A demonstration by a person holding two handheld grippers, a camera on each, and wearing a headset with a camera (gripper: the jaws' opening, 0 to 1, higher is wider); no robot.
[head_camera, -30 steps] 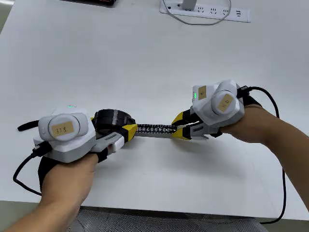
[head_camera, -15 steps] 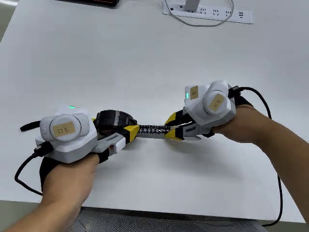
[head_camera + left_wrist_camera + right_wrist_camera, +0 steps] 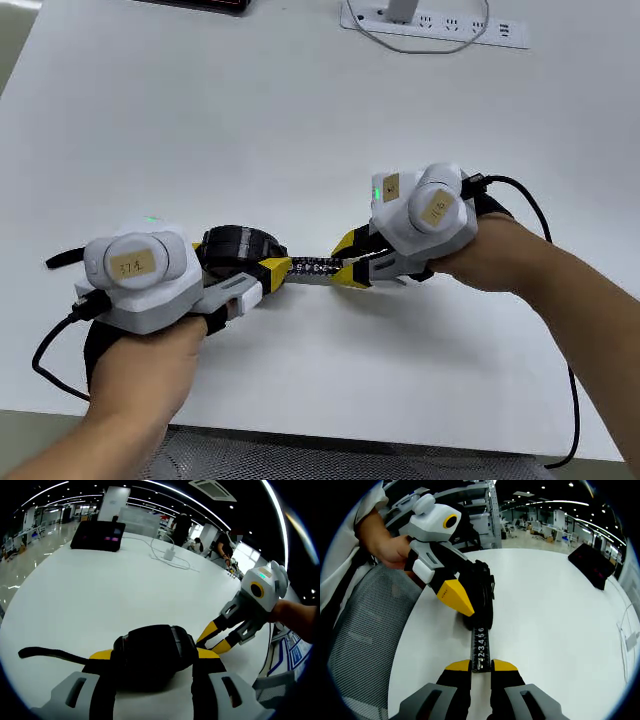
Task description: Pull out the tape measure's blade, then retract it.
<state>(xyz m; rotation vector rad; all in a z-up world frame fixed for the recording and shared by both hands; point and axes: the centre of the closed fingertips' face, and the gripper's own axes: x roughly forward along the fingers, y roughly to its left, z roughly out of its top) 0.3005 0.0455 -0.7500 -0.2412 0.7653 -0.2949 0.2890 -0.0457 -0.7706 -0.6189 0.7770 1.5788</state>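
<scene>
Tape measure, a round black case, lies lower left of the head view on the white table, clamped in the left gripper and its yellow-tipped jaws. Right gripper pinches the end of the short numbered blade; a slipping pinch could let it snap back.

Tip of the blade hidden between right gripper jaws

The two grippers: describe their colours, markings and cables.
Both the left gripper and the right gripper have rounded white housings, grey jaw arms and yellow tips. Each cap carries a tan sticker with handwritten digits too small to read, and each housing shows a green light. A black cable trails from each. The forearms are bare; a white sleeve shows in the right gripper view.
</scene>
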